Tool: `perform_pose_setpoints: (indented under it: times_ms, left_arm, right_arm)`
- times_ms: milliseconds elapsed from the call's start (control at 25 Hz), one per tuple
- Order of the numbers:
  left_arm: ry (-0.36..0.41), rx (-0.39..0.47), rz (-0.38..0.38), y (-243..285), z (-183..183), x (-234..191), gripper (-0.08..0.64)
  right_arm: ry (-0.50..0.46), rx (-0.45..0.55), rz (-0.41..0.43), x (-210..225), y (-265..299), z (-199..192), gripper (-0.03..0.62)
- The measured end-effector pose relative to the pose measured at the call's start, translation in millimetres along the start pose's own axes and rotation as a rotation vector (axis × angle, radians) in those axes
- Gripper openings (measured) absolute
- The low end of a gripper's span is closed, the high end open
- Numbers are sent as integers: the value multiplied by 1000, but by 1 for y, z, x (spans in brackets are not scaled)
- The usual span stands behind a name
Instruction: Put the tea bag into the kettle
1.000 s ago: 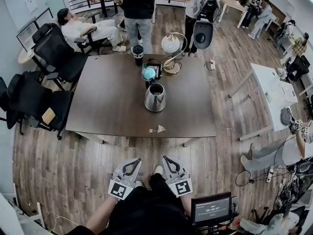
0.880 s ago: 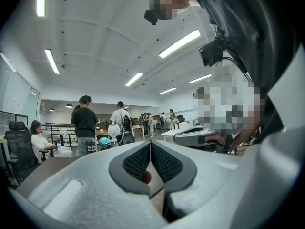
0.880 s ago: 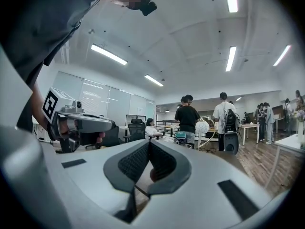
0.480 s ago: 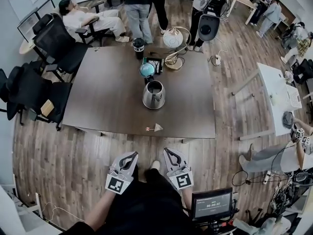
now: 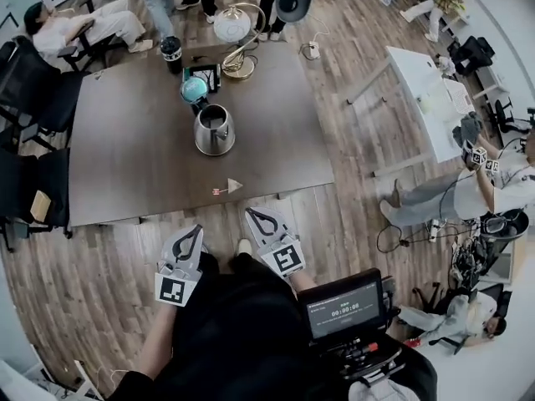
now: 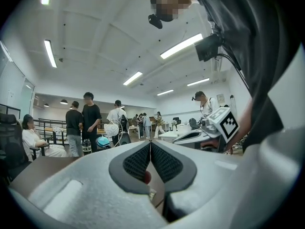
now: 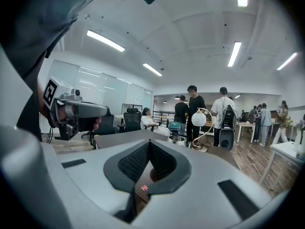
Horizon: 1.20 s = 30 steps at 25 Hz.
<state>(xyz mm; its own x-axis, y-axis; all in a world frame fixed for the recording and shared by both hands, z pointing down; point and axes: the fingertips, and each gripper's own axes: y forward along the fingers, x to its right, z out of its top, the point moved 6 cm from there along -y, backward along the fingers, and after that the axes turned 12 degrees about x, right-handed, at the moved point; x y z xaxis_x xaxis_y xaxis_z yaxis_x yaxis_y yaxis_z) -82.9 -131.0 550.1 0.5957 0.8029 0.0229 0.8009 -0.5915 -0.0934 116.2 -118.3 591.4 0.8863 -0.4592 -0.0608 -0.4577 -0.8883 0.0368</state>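
Observation:
A steel kettle (image 5: 214,129) with its lid off stands on the dark table (image 5: 134,149), past the middle. The tea bag (image 5: 233,185), a pale triangle with a string and red tag, lies near the table's front edge. Both grippers hang in front of the table, over the floor, close to my body. My left gripper (image 5: 196,230) is shut and empty, left of the tea bag. My right gripper (image 5: 250,213) is shut and empty, just short of the tea bag. In the right gripper view the kettle (image 7: 178,139) shows small above the shut jaws.
Behind the kettle stand a teal round object (image 5: 194,88), a black cup (image 5: 171,48) and a globe lamp (image 5: 231,25). Black office chairs (image 5: 29,90) line the table's left side. Several people stand or sit at the far end. A white desk (image 5: 430,98) is on the right.
The head view has swung, so the table now sits further left and higher in frame. Both grippers stay shut, at about the same distance from the table.

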Motion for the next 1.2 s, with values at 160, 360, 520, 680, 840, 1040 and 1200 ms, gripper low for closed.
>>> perform_pose_setpoints:
  times_ms: [160,360,520,680,840,1040,1200]
  left_arm:
    - [51,16,-19,-3,0,-16,0]
    - [65,11,-4,-11,-2,-25,0]
    - [69,5,29,-18,0,-36,0]
    - [74,-10,72,-28,1,-46,0]
    - [73,-29,110,-38,0,-49,0]
    - [80,-54,169,-51,-3,-54,0]
    - [93,-71,201,-62,-4,-58,0]
  right_arm:
    - [-51,31,23,5,18,-5,6]
    - [-75,-33,59,12,30,-24,6]
    - [-103,-84,109,18,48,-40,8]
    - [-113,-130,160,23,66,-58,8]
    - [-127,-174,184,32,73,-75,8]
    - [-137,-236,230,39,88,-101,9]
    - [-161,-293,269,38,98,-121,9]
